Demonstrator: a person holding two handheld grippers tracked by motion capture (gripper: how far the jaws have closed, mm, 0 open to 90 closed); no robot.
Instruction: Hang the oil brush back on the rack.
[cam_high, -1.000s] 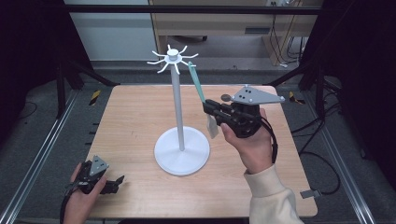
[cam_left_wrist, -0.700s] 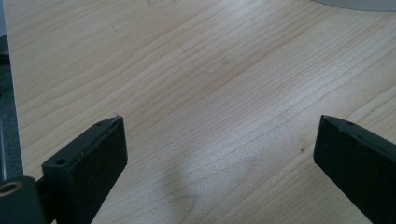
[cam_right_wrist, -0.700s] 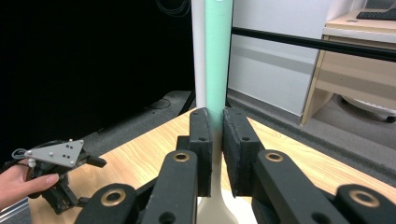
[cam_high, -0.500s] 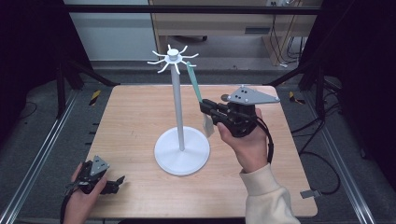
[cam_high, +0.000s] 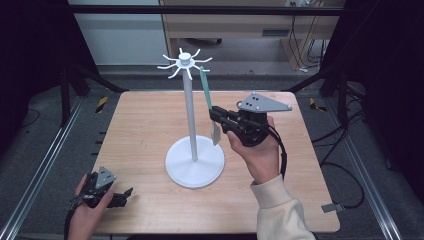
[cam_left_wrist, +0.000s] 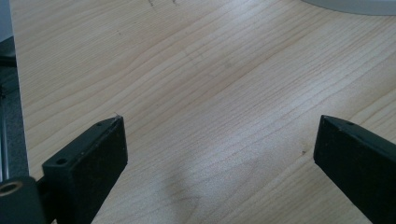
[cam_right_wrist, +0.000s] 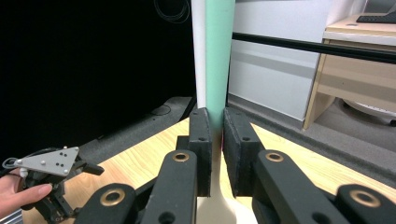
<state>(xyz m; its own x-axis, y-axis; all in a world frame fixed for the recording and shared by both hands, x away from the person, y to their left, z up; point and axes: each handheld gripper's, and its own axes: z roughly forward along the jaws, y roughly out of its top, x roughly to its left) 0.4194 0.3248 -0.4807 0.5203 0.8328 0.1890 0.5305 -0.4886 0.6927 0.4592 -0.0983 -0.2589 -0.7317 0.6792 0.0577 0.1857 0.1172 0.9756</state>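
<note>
the right claw (cam_high: 216, 116) is showing a black linked frame with brass-coloured pivot pins, flat black pads (cam_right_wrist: 201, 140) with small screw holes, and a grey three-cornered plate dotted with white studs. a black cable is trailing from it over a cream knitted sleeve (cam_high: 280, 210). the left claw (cam_high: 125, 195) is wearing the same black body and a smaller grey plate.

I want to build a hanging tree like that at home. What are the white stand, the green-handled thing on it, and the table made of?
The white stand looks like smooth painted metal or plastic; its even, matte white leaves that open. The green-handled utensil looks like matte silicone or plastic, with a pale blade end. The table looks like light wood or wood-look laminate, with wavy grain lines.
</note>
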